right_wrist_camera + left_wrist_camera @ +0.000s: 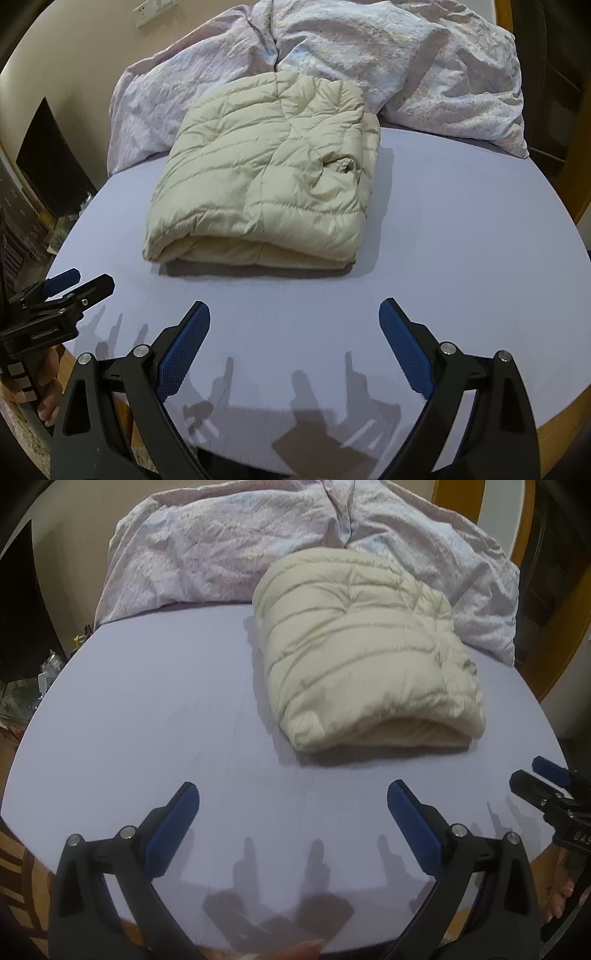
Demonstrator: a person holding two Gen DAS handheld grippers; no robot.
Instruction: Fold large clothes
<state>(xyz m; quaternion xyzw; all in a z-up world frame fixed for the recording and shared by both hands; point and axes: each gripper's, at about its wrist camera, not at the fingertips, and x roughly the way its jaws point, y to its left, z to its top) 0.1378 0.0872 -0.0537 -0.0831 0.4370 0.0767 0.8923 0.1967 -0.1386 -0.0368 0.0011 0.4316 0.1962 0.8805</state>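
At the bottom of the left wrist view the left gripper (pixel 293 794) stands with its blue pads wide apart and nothing between them, over the bare lavender bed (pixel 147 709). The right wrist view shows the same of the right gripper (pixel 294 314): jaws spread wide, empty, above the sheet. Each view catches the other tool at its edge: the right one pokes in at the lower right of the left view, while the left one appears at the lower left of the right view, along with the hand (pixel 46 387) gripping its handle, which the left view does not show. Beyond the tongs, in the middle of both frames, the cream puffer jacket (pixel 365 650) lies folded into a thick bundle on the sheet, well apart from both grippers. Only the right view shows the crumpled sleeve fold on its top. Behind it, touching its far edge, lies a rumpled pale floral duvet (pixel 406 55). A wall socket (pixel 153 13) sits at the upper left of the right view only.
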